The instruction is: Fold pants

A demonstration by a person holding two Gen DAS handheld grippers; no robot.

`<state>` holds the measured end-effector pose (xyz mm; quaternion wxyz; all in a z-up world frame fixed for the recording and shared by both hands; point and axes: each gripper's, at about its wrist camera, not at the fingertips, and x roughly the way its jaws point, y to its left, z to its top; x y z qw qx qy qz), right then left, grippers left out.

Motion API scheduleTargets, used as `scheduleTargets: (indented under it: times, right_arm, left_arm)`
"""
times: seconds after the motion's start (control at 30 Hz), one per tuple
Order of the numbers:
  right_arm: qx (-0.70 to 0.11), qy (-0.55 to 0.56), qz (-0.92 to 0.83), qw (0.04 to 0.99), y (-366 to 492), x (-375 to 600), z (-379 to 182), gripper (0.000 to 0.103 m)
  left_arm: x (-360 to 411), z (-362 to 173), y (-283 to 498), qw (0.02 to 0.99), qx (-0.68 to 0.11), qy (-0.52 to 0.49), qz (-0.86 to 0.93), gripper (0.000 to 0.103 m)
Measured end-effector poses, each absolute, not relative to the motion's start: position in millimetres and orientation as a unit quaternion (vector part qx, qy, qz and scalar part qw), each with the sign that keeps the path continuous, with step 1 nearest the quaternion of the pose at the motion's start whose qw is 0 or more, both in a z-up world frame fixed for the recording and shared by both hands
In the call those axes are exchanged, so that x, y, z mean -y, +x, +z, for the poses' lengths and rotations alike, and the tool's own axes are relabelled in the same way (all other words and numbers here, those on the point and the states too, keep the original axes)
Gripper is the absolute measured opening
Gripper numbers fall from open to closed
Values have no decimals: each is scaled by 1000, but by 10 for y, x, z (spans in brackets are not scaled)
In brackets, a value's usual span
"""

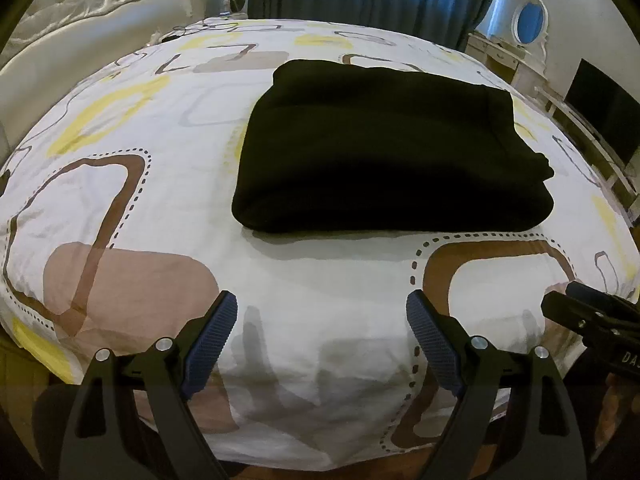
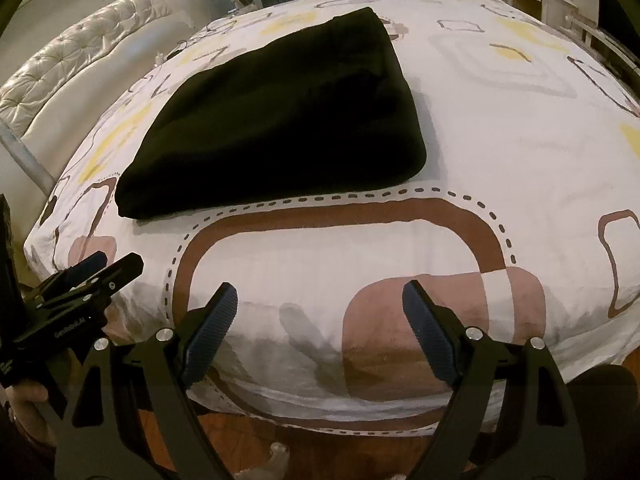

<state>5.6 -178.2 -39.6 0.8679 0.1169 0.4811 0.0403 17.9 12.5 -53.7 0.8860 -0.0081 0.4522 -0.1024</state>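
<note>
Pants point(image 1: 384, 148) lie as a black, compactly folded bundle in the middle of the patterned bedspread point(image 1: 132, 184), well beyond both tools. Your left gripper point(image 1: 322, 320) and right gripper point(image 2: 320, 312) hover over the near edge of the bed, jaws wide apart and holding nothing. If the fold looks finished to you, only square any loose corner, such as the bulge at the right edge, pressing lightly so the layers don't shift.

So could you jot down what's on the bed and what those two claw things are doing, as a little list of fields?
item: black pants, folded into a compact rectangle
surface: patterned bedspread
left gripper: open, empty, short of the pants
right gripper: open, empty, short of the pants
contact: neither touches the pants
</note>
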Motion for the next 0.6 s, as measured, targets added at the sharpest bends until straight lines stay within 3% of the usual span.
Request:
scheduleTargets:
  times: [0.6]
  right_arm:
    - [-483,121,44,866,27,1744,-420,85]
  left_arm:
    - [-67,-468,146,894,-441,10,-83,86]
